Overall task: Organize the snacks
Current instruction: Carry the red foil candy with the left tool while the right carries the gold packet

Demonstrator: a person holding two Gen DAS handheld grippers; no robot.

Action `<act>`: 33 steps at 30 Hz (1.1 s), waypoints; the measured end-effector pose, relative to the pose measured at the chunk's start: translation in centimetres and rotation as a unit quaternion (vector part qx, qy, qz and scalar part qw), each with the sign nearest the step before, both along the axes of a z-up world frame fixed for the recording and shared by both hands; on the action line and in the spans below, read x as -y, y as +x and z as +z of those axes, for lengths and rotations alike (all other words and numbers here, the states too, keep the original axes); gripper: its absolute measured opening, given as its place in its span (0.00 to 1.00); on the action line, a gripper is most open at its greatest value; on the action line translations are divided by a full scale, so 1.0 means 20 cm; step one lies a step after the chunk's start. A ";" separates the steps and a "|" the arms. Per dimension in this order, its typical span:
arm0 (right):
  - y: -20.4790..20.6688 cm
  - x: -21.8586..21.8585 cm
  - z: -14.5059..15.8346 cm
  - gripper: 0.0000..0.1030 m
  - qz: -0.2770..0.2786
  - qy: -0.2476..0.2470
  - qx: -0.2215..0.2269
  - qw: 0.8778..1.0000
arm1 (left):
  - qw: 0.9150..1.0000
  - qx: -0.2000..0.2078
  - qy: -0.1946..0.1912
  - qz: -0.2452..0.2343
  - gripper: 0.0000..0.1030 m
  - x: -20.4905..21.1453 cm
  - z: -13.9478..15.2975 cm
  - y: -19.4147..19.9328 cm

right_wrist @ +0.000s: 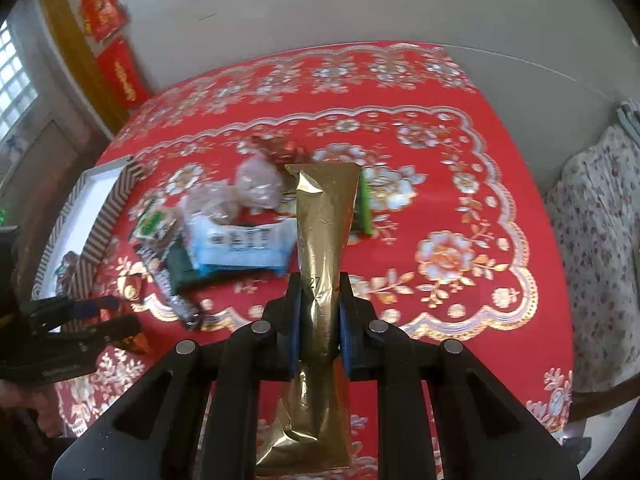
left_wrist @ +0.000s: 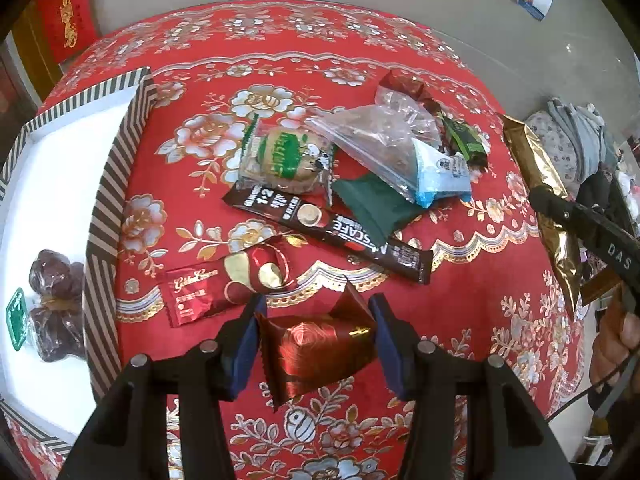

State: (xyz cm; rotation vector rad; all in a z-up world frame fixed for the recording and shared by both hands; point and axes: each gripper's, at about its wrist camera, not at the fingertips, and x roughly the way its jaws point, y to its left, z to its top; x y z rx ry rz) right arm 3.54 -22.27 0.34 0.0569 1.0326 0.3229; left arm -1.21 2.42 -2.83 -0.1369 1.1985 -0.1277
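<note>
My left gripper [left_wrist: 316, 320] is shut on a red foil candy [left_wrist: 320, 350] and holds it above the red tablecloth. My right gripper [right_wrist: 320, 292] is shut on a long gold foil packet [right_wrist: 324, 240], held upright; it also shows in the left wrist view [left_wrist: 540, 184]. A pile of snacks lies mid-table: a green-labelled cake [left_wrist: 286, 156], a brown Nescafe stick [left_wrist: 332, 236], a clear bag [left_wrist: 380, 136], a blue-white packet [left_wrist: 440, 176], a dark green packet [left_wrist: 372, 208] and a red Golden Crown wrapper [left_wrist: 196, 296]. A striped box [left_wrist: 104, 208] at the left holds wrapped dark dates [left_wrist: 56, 304].
The red floral tablecloth [right_wrist: 460, 200] covers the table, which ends at a wall at the back. A floral cushioned seat [right_wrist: 600, 248] stands at the right. The left gripper shows at the left of the right wrist view [right_wrist: 72, 320]. Red posters [right_wrist: 104, 4] hang on the wall.
</note>
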 end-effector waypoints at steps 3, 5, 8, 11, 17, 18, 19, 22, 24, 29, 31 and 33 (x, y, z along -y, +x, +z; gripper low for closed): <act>-0.02 -0.05 0.01 0.14 0.013 -0.009 0.003 1.000 | 1.000 0.002 0.000 0.002 0.53 -0.02 0.01 -0.01; -0.02 -0.07 0.00 0.14 0.015 -0.006 0.001 1.000 | 1.000 0.004 0.000 0.004 0.53 -0.03 0.01 -0.02; -0.04 -0.10 0.01 0.14 0.017 -0.008 0.001 1.000 | 1.000 0.005 -0.001 0.008 0.53 -0.06 0.02 -0.02; -0.04 -0.11 0.00 0.14 0.020 -0.009 -0.001 1.000 | 1.000 0.008 -0.003 0.010 0.53 -0.07 0.02 -0.03; -0.06 -0.17 0.01 0.14 0.026 -0.012 -0.001 1.000 | 1.000 0.015 -0.014 0.018 0.53 -0.12 0.06 -0.05; -0.06 -0.18 0.01 0.14 0.027 -0.013 -0.001 1.000 | 0.999 0.017 -0.018 0.021 0.53 -0.13 0.07 -0.05; -0.06 -0.20 0.02 0.14 0.030 -0.013 -0.001 0.999 | 0.999 0.021 -0.021 0.024 0.53 -0.15 0.08 -0.05; -0.06 -0.25 0.03 0.14 0.038 -0.014 0.001 0.999 | 0.998 0.033 -0.036 0.036 0.53 -0.21 0.13 -0.06; -0.06 -0.30 0.04 0.14 0.044 -0.015 0.003 0.999 | 0.997 0.044 -0.048 0.047 0.53 -0.26 0.17 -0.07; -0.06 -0.41 0.07 0.14 0.059 -0.015 0.008 0.998 | 0.991 0.073 -0.076 0.081 0.53 -0.43 0.26 -0.10; -0.07 -0.47 0.09 0.14 0.066 -0.015 0.011 0.998 | 0.988 0.084 -0.084 0.094 0.53 -0.50 0.28 -0.11; -0.07 -0.51 0.10 0.14 0.072 -0.015 0.012 0.997 | 0.984 0.098 -0.093 0.114 0.53 -0.59 0.31 -0.14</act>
